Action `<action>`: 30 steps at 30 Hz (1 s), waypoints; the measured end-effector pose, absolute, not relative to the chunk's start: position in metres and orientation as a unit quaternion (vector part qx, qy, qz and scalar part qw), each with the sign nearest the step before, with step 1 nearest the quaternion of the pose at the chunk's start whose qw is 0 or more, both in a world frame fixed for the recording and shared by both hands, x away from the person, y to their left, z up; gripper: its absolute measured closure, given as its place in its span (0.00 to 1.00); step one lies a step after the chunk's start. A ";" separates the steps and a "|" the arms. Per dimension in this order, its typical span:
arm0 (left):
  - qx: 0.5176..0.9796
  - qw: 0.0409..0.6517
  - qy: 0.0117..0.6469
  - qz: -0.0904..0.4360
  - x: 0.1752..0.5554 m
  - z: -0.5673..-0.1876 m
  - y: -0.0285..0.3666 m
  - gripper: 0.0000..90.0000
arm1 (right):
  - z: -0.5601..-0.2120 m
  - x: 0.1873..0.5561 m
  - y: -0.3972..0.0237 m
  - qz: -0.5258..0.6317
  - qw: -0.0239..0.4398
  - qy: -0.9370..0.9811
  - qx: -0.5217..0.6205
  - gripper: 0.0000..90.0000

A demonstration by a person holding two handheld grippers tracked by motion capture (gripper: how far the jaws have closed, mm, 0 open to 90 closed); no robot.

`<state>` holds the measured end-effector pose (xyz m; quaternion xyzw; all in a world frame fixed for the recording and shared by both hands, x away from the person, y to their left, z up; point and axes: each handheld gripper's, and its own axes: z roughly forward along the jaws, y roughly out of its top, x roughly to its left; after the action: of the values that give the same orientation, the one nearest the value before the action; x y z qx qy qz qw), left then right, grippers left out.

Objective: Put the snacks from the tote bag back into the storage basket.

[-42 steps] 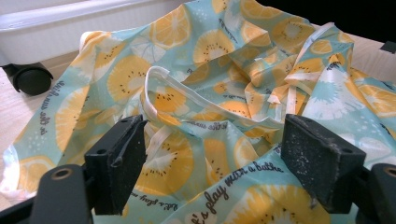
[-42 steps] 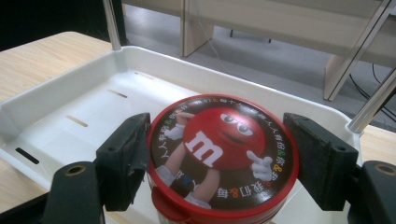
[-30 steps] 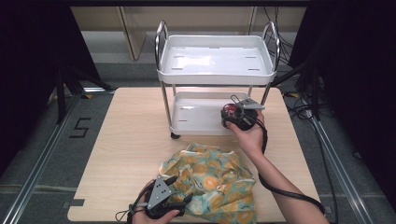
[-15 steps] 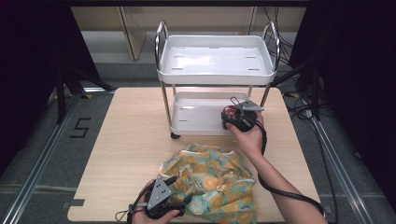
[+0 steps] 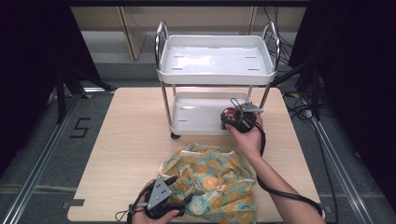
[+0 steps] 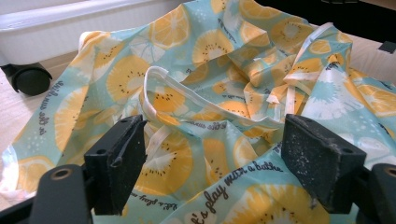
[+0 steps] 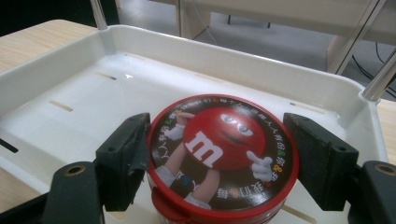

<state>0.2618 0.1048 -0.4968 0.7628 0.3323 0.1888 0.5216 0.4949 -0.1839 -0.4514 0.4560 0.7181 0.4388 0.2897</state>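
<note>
Main worry here is the round candy tin (image 7: pixel 223 158): it sits between the right gripper (image 7: pixel 215 161) jaws over the lower tray (image 7: pixel 70 109) of the white cart (image 5: pixel 215 70), and the left jaw is right against its rim while the right jaw looks a touch clear of it, so I can't tell how firm that pinch really is. A glossy lid and smooth curved side could slide or pivot out, then tip and roll across the slick plastic tray. The tin is a squat red cylinder with a printed cartoon lid. Nearer the person, the left gripper (image 6: pixel 212 154) has its jaws spread wide over a crumpled bag (image 6: pixel 224 93) of thin, crinkly fabric with a citrus print, lying on the wooden desk (image 5: pixel 126 140); its loose white straps could snag a jaw.
</note>
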 end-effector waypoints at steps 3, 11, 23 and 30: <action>0.763 0.523 0.331 0.188 0.262 -0.497 0.105 0.24 | -0.452 0.495 -0.185 0.431 0.293 0.721 0.457 0.30; 0.762 0.520 0.340 0.185 0.261 -0.497 0.104 0.24 | -0.454 0.495 -0.183 0.433 0.302 0.720 0.450 0.30; 0.762 0.522 0.339 0.181 0.262 -0.498 0.104 0.24 | -0.455 0.492 -0.182 0.439 0.286 0.718 0.458 0.29; 0.760 0.523 0.340 0.181 0.261 -0.498 0.103 0.24 | -0.455 0.492 -0.182 0.434 0.291 0.718 0.459 0.29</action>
<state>0.2614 0.1026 -0.4984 0.7604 0.3400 0.1806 0.5231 0.4922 -0.1821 -0.4551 0.4593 0.7180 0.4343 0.2912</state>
